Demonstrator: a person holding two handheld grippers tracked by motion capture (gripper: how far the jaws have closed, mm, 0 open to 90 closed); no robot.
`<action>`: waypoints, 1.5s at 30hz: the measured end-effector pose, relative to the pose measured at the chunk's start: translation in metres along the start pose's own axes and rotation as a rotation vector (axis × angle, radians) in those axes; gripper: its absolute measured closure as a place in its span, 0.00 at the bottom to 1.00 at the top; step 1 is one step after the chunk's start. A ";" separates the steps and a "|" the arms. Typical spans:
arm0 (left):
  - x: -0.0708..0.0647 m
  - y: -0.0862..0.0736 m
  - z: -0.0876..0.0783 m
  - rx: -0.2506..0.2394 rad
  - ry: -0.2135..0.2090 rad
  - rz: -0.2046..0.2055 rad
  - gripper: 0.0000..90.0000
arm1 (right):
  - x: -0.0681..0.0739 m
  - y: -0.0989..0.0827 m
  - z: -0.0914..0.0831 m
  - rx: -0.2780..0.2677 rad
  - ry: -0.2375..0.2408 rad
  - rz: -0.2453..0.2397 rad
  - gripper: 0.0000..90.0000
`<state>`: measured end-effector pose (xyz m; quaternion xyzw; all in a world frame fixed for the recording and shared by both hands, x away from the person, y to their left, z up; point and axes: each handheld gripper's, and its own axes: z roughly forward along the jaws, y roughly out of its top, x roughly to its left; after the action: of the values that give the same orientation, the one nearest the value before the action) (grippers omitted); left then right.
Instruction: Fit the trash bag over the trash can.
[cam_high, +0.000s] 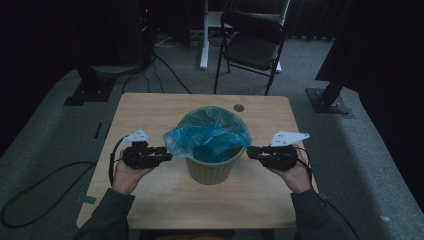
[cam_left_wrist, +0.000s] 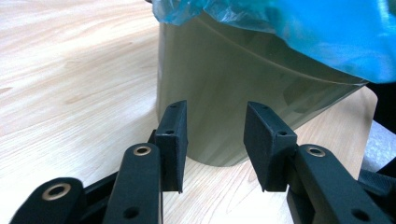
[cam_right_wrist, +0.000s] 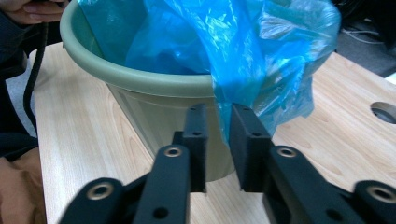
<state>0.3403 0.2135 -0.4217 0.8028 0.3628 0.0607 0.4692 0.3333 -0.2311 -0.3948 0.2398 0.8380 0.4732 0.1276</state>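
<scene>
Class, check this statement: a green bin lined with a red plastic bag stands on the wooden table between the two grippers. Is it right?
Not quite. The plastic bag lining the green bin is blue, not red, as the high view shows. The bin does stand on the wooden table between the left gripper and the right gripper.

A black folding metal chair (cam_high: 252, 45) stands beyond the light wooden table (cam_high: 150, 107); black cables (cam_high: 35, 187) lie left of it.

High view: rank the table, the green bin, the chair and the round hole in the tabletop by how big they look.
1. table
2. chair and green bin: they look about alike, and the chair stands farther off, so I won't rank them.
3. round hole, by far the smallest.
</scene>
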 end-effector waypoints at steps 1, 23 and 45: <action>0.000 -0.001 -0.003 -0.009 0.001 0.003 0.66 | 0.000 0.000 -0.002 -0.005 -0.004 0.000 0.83; -0.010 0.023 -0.036 -0.152 -0.061 0.066 0.54 | -0.003 0.003 -0.011 -0.056 -0.041 0.022 0.73; -0.008 0.038 -0.010 -0.098 -0.024 0.092 0.78 | -0.003 0.009 -0.003 -0.053 -0.017 0.015 0.84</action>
<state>0.3500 0.2041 -0.3840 0.7953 0.3163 0.0903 0.5092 0.3370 -0.2313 -0.3859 0.2469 0.8223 0.4940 0.1375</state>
